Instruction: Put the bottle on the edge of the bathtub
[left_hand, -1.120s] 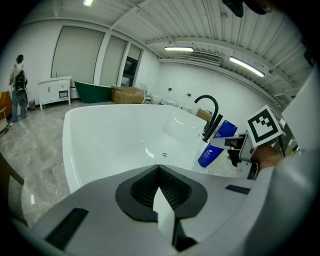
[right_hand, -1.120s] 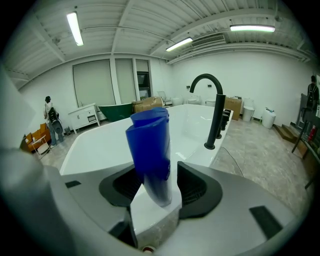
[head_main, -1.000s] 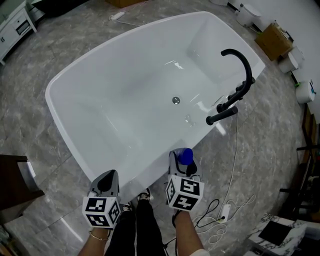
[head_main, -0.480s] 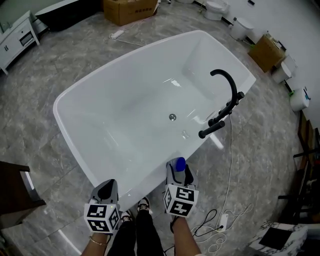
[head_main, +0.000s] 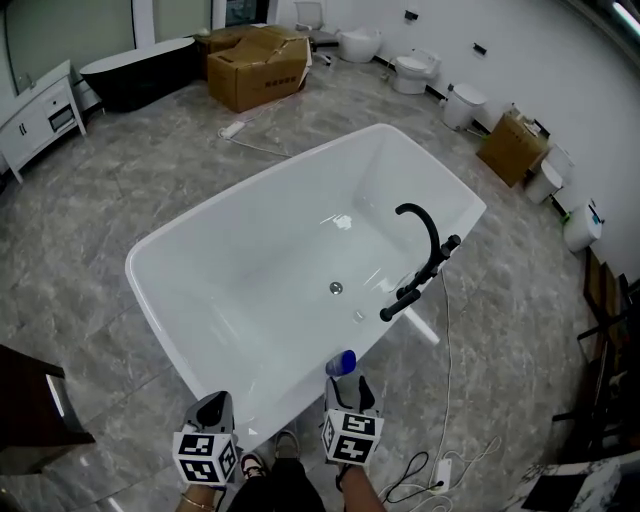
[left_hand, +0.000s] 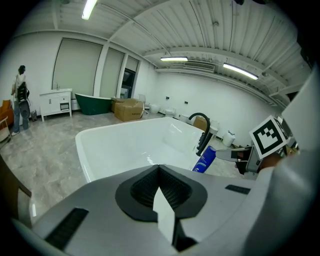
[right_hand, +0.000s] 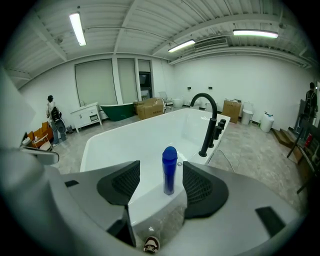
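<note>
Right hand-held gripper (right_hand: 159, 187) just opened, bottle (right_hand: 169, 170) between jaws, print illegible

The bottle (head_main: 341, 362) is set upright on the near rim of the bathtub (head_main: 240, 270), toward its near right corner. The faucet (head_main: 428, 268) is mounted on the right rim, behind the bottle, and the drain (head_main: 336, 288) is set in the tub's floor, left of the faucet. A cardboard box (head_main: 258, 68) is placed on the floor beyond the far rim, with toilets (head_main: 412, 68) lined up to its right.
</note>
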